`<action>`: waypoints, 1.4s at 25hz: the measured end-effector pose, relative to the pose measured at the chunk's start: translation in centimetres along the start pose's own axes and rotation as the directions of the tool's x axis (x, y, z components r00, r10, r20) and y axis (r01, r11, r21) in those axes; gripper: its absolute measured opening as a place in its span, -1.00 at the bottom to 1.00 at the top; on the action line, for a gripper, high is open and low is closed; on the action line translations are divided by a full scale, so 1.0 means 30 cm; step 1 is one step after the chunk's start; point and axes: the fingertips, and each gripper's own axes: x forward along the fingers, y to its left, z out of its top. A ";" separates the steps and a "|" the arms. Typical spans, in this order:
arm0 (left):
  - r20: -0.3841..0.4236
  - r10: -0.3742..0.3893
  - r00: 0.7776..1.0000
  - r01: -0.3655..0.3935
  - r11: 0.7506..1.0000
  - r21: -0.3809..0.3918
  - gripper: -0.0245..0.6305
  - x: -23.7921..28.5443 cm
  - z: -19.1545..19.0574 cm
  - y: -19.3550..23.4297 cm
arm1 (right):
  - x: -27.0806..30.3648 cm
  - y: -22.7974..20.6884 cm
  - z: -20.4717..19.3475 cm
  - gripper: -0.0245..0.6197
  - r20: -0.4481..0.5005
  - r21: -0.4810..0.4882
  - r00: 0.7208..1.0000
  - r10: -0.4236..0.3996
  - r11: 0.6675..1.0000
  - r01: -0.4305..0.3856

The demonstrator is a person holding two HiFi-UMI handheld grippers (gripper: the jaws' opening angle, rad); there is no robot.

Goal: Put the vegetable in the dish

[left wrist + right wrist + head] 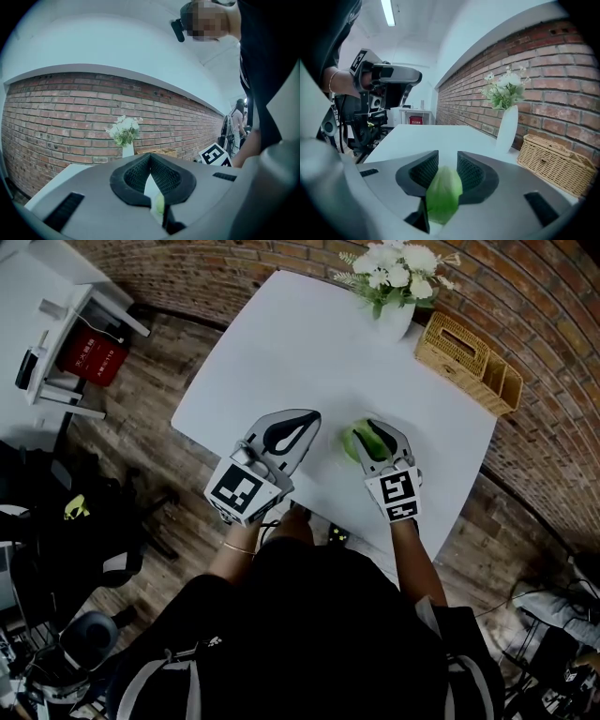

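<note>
Within right claw (448, 157), green vegetable (443, 192)

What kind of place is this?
Probably an office or workroom: a white table stands beside a brick wall, with a vase of flowers and a wicker basket on it, and a black office chair stands on the wooden floor.

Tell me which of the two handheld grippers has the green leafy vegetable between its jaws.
The right gripper: its jaws close on the green leafy vegetable over the white table. The left gripper holds nothing, its jaws together.
</note>
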 end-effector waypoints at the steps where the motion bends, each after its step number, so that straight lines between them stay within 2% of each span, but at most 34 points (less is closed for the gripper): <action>1: 0.000 -0.001 1.000 0.001 1.000 0.003 -0.92 0.000 0.001 -0.002 | -0.003 -0.001 0.002 -0.55 0.003 -0.002 1.000 -0.001 1.000 0.001; 5: -0.014 0.005 1.000 -0.006 1.000 -0.022 -0.92 0.005 0.010 -0.013 | -0.011 -0.005 0.003 -0.62 0.009 0.010 1.000 0.005 1.000 -0.005; 9: 0.001 0.001 1.000 -0.001 1.000 -0.008 -0.92 0.006 0.020 -0.020 | -0.028 -0.005 0.018 -0.79 0.029 0.013 1.000 0.008 1.000 -0.009; 15: -0.001 0.004 1.000 -0.004 0.999 -0.032 -0.92 0.003 0.029 -0.039 | -0.055 -0.013 0.033 -0.89 0.045 0.012 0.999 -0.005 1.000 0.005; 24: 0.020 -0.013 1.000 0.013 1.000 0.010 -0.92 0.005 0.029 -0.063 | -0.102 -0.025 0.101 -0.90 0.097 0.008 0.995 -0.025 1.000 0.025; 27: 0.014 -0.004 1.000 0.004 1.000 -0.020 -0.92 0.005 0.037 -0.076 | -0.121 -0.027 0.130 -0.90 0.113 -0.004 0.993 -0.035 0.999 0.036; 31: 0.039 -0.023 0.999 0.022 0.999 0.029 -0.92 0.012 0.036 -0.093 | -0.152 -0.037 0.159 -0.90 0.138 -0.006 0.989 -0.049 0.999 0.050; 35: 0.040 -0.025 0.999 0.024 0.999 0.037 -0.92 0.011 0.041 -0.113 | -0.189 -0.034 0.197 -0.90 0.167 -0.020 0.984 -0.055 0.998 0.059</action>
